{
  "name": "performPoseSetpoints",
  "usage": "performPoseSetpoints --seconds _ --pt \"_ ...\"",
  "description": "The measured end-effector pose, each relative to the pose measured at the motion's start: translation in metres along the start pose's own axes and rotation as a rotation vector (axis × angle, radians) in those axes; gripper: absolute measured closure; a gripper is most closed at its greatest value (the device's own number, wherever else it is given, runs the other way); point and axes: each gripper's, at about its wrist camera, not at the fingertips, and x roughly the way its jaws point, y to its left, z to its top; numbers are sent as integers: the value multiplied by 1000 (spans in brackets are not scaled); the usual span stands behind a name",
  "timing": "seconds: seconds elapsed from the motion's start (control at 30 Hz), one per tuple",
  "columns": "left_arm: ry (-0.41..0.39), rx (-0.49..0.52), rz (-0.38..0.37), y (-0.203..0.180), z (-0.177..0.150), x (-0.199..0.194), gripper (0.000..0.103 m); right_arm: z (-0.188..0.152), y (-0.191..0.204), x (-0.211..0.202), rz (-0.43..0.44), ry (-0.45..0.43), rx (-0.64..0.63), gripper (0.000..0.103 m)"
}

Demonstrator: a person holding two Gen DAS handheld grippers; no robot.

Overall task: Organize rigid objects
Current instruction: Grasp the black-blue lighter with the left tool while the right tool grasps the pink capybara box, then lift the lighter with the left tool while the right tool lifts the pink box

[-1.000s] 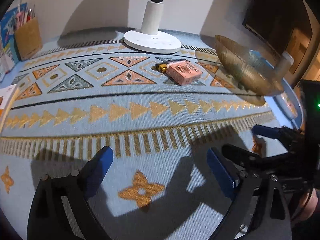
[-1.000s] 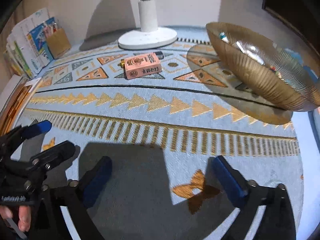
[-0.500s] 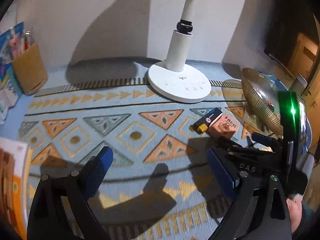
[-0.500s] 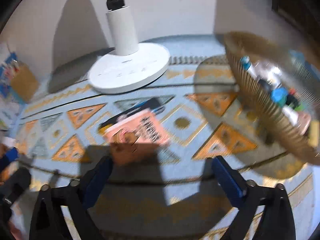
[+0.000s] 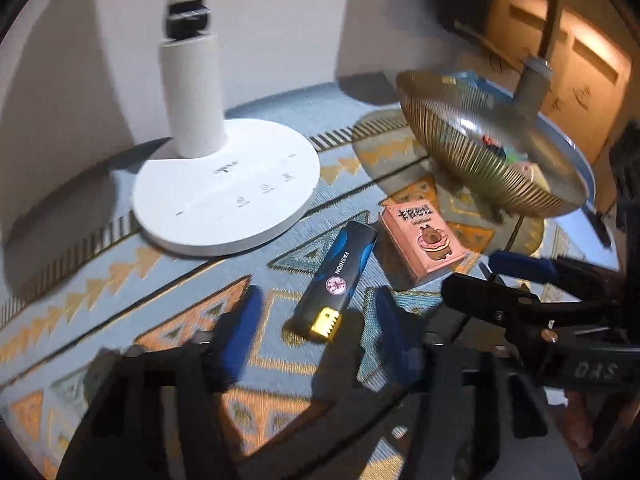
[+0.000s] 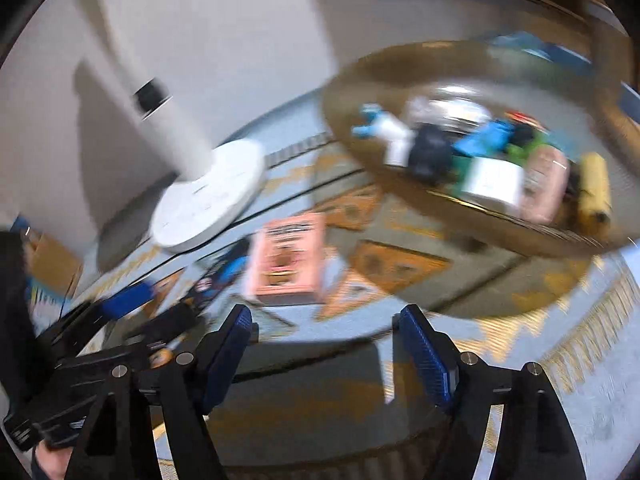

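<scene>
Left claw (image 5: 316, 324) narrowing but empty, straddling the gold end of the lighter (image 5: 340, 276) whose long axis runs away up-right on the table (image 5: 200, 288); right claw (image 6: 326, 344) narrowing, empty, short of pink box (image 6: 286, 256).

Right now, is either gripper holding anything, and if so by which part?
Nothing is held. The left gripper has been closing around the lighter's gold end without touching; the right gripper has been closing short of the pink box.
</scene>
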Motion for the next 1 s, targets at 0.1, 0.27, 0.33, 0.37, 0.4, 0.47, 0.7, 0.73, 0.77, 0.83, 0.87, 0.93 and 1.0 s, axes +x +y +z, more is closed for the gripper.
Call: performPoseSetpoints --seconds 0.1,0.27,0.33,0.37,0.4,0.47,0.7,0.73,0.77,0.83,0.87,0.93,1.0 --pt "0 11 -22 4 0 4 58 7 13 14 32 26 -20 39" --pt "-7 22 -24 3 -1 4 61 9 25 20 -26 26 -67 40" --pt "-7 53 18 -3 -1 6 62 12 38 30 -97 30 -120 41" --pt "-4 63 14 -6 -1 7 62 14 38 32 -122 36 -126 47" --pt "-2 65 1 -7 0 8 62 16 35 31 -139 39 -125 51" --pt "-2 66 9 -11 2 9 64 19 28 29 -132 46 -109 63" --pt "12 32 37 -21 -6 0 82 15 -10 8 33 106 -94 63" --pt "19 10 40 -21 -12 -5 82 11 -13 4 52 111 -112 63" --pt "23 -15 48 -22 -20 -13 82 4 -14 -1 65 115 -134 63" --pt "22 -48 74 -26 -39 -27 82 -14 -14 -16 90 122 -208 63" --pt "24 -68 87 -31 -53 -38 82 -21 -14 -21 101 124 -239 63" --pt "23 -92 103 -40 -74 -54 82 -43 -13 -36 115 125 -318 63" --pt "26 -109 123 -51 -94 -70 82 -64 -11 -53 112 112 -404 63"
